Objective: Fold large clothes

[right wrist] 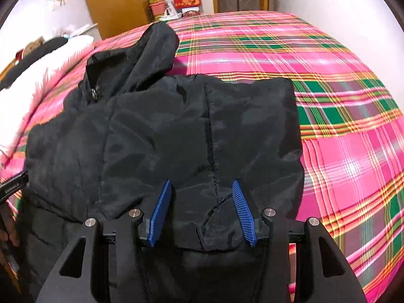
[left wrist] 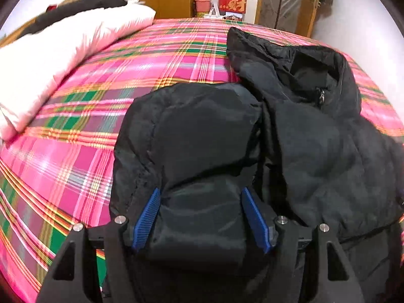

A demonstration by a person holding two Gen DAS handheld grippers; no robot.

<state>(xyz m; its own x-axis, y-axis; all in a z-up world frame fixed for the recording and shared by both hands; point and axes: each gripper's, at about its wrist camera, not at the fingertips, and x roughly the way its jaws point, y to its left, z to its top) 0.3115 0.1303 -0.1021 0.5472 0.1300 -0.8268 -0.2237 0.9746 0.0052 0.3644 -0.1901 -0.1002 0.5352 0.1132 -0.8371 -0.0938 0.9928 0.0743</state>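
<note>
Jacket (left wrist: 315,139) is lying black across the plaid bed (left wrist: 75,151), filling both frames' centres. I'm gripping 1 padded sleeve fold in my left gripper (left wrist: 200,217), another in my right gripper (right wrist: 202,212); next, I'm judging, both need laying inward, flat.

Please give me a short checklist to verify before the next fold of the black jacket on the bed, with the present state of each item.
1. Left gripper has padded fabric bunched between its pads: ok.
2. Right gripper has fabric between its pads: ok.
3. Black jacket lies on the plaid bed cover, not hanging off the far side: ok.
4. Hood lies flat: not ok, crumpled.
5. Zipper closed all the way down: cannot tell.
6. White pillow apart from the jacket: ok.
</note>
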